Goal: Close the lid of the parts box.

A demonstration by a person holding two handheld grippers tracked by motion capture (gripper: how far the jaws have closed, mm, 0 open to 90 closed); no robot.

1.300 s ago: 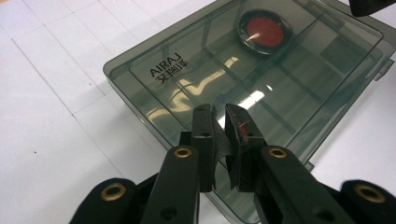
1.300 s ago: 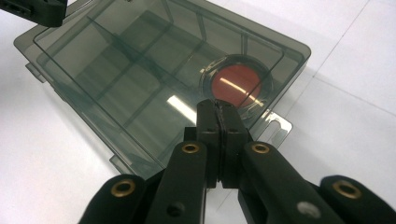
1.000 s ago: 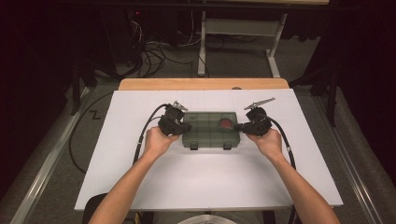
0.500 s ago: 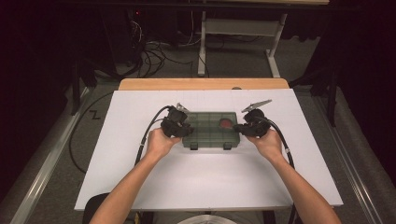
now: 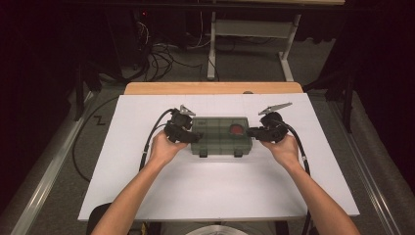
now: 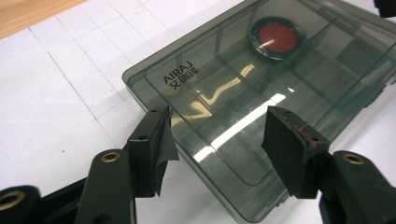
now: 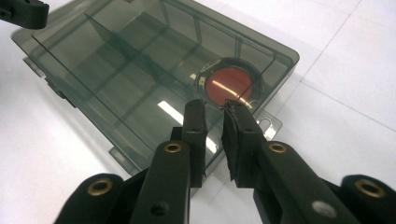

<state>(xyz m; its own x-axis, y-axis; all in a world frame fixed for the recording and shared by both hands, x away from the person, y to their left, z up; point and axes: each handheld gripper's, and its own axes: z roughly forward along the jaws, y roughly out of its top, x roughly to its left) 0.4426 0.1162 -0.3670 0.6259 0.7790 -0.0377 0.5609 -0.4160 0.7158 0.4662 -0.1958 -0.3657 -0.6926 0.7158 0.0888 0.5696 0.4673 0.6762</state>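
Nearest the camera in the high view, the person's two forearms are reaching up from six o'clock onto the white gridded table cover (image 5: 215,196). The left gripper (image 5: 192,137) is sitting at the nine o'clock end of the smoky grey translucent plastic compartment box (image 5: 220,134), and the right gripper (image 5: 252,132) is sitting at its three o'clock end.

In the left gripper view, the left gripper (image 6: 217,140) is standing with its jaws wide apart, having just been opening. The box (image 6: 261,93) is lying under and beyond them, and the black pads (image 6: 285,144) are not pressing on it. On the box's clear lid, white lettering is reading "AIRAJ" (image 6: 177,77), with a line of Chinese characters beneath it.

In the right gripper view, the right gripper (image 7: 214,112) is holding its jaws a narrow gap apart, having just been opening a little. Nothing is being clamped between them, and they are hovering at the box's (image 7: 140,70) near edge.

Farther in, a round red disc in a black ring (image 7: 229,86) is lying inside a compartment toward the box's one o'clock corner, under the closed lid. Beyond the cover, at twelve o'clock, a strip of bare light wood tabletop (image 5: 210,88) is showing.
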